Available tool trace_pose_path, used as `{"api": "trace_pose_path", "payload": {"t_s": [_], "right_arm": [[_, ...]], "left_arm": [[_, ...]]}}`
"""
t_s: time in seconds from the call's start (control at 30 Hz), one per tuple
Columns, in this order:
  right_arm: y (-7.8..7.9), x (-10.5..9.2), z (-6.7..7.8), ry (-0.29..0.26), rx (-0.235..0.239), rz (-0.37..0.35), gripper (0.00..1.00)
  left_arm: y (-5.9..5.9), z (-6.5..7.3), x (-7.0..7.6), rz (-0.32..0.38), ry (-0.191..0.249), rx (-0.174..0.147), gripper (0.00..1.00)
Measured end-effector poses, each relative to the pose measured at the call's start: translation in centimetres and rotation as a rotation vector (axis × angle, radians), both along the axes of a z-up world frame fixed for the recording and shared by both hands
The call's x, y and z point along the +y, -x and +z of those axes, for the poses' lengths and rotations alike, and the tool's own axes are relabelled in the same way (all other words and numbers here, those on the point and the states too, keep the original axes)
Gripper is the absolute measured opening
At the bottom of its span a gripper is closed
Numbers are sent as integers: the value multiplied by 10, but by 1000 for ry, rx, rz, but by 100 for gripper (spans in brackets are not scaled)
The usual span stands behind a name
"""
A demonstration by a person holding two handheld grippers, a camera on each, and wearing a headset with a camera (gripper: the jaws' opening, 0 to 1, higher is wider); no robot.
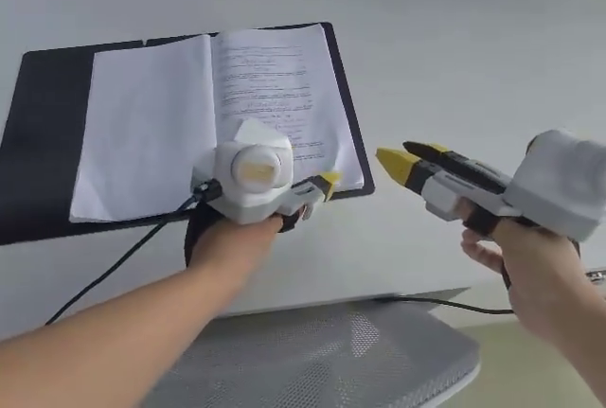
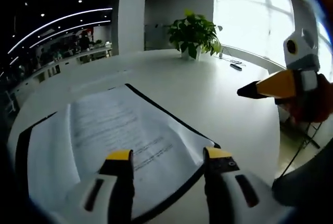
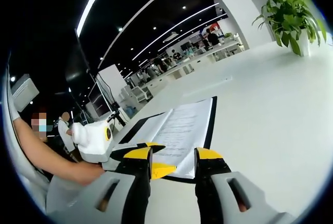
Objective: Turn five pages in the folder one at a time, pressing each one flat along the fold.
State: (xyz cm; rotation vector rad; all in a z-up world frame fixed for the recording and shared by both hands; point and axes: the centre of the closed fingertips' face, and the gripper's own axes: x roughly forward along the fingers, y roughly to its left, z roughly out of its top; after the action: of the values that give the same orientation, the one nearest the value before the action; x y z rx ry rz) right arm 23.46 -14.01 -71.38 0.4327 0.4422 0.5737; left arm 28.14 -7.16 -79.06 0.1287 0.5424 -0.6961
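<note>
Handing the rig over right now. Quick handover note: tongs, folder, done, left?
Left tongs: open, empty, at the folder's near right corner.
Right tongs: open, empty, above the table right of the folder.
Folder lies open, blank page left, printed page right.
Done: turns so far can't be told.
Left: probably take the printed page's edge, turn it, press along the fold.
</note>
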Motion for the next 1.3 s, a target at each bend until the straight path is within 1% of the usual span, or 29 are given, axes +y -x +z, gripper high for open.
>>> {"api": "trace_pose_path", "payload": {"t_s": [0.07,0.1,0.13,0.2,0.23,0.27,0.3,0.43,0.53,0.57,0.73,0.87,1.0,1.2,1.3], "right_arm": [[0,0,-1,2,-1,2,31],[0,0,-1,5,0,4,30],[1,-1,-2,6,2,7,30],[1,-1,-1,-1,1,7,30],[1,-2,-3,7,2,5,30],[1,-2,-3,7,2,5,30],[1,-3,-4,2,5,3,30],[1,-2,-6,4,8,10,30],[0,-2,-6,-5,9,7,30],[0,-2,-6,-7,10,6,30],[0,3,-8,5,9,25,30],[-1,5,-9,-1,10,31,30],[-3,7,-11,4,14,39,30],[-11,10,-12,-1,13,44,29],[-17,13,-15,10,8,49,28]], "left_arm": [[-4,-1,-3,10,-8,-18,56],[-5,-2,-3,15,-8,-17,58],[-6,-4,-4,24,-10,-17,58],[-6,-8,-3,25,-30,-19,55],[-4,-12,-4,14,-51,-14,54],[-4,-14,-4,9,-61,-21,54],[-3,-13,-4,11,-64,-25,54],[-3,-15,-5,6,-77,-25,53],[-5,-16,-5,0,-77,-18,52],[-6,-16,-4,6,-71,-11,51],[-7,-16,-4,6,-66,-11,49],[-9,-16,-3,16,-59,-11,46],[-10,-15,-1,10,-55,-23,41],[-11,-15,0,9,-47,-23,38],[-11,-15,1,6,-44,-26,37]]}}
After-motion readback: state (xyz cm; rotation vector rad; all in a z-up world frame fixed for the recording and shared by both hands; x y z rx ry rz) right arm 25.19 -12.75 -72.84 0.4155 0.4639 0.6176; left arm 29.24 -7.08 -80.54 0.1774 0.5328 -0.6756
